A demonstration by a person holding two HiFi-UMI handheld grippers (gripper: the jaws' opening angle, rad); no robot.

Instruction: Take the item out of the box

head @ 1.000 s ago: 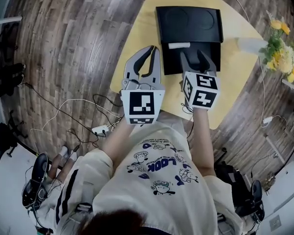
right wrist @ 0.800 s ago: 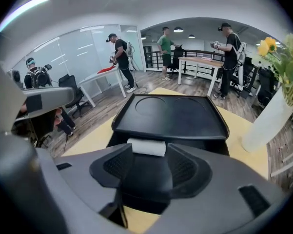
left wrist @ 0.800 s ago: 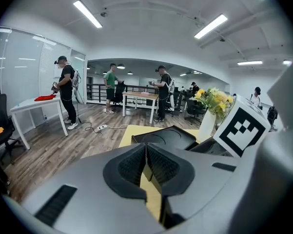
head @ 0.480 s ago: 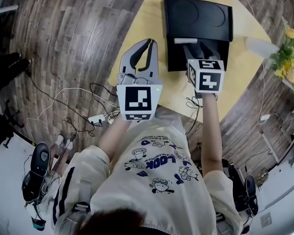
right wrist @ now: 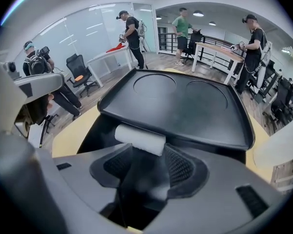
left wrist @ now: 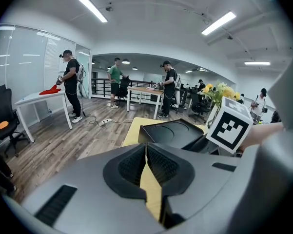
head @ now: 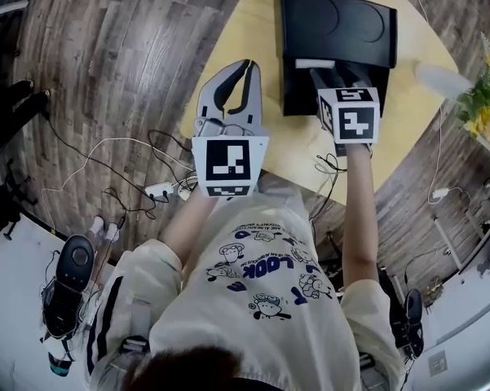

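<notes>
A black box (head: 306, 96) stands on the yellow table (head: 253, 31) with its lid (head: 336, 21) swung back flat. A short white roll (head: 314, 63) lies across the box's opening under the lid's edge. My right gripper (head: 336, 76) reaches into the box, jaws open, its fingertips right at the roll (right wrist: 140, 139) but not closed on it; the right gripper view shows the gripper (right wrist: 148, 155) facing the lid (right wrist: 180, 106). My left gripper (head: 243, 70) hovers over the table left of the box, jaws shut and empty, and the left gripper view shows the gripper (left wrist: 146, 152) pointing past the box (left wrist: 173, 133).
A pale vase (head: 436, 76) with yellow flowers (head: 489, 88) stands at the table's right edge. Cables and a power strip (head: 165, 191) lie on the wood floor at the left. Several people stand at desks (left wrist: 146, 92) in the background.
My right gripper has moved forward into the box, up to the white roll. The left gripper has stayed where it was, beside the box.
</notes>
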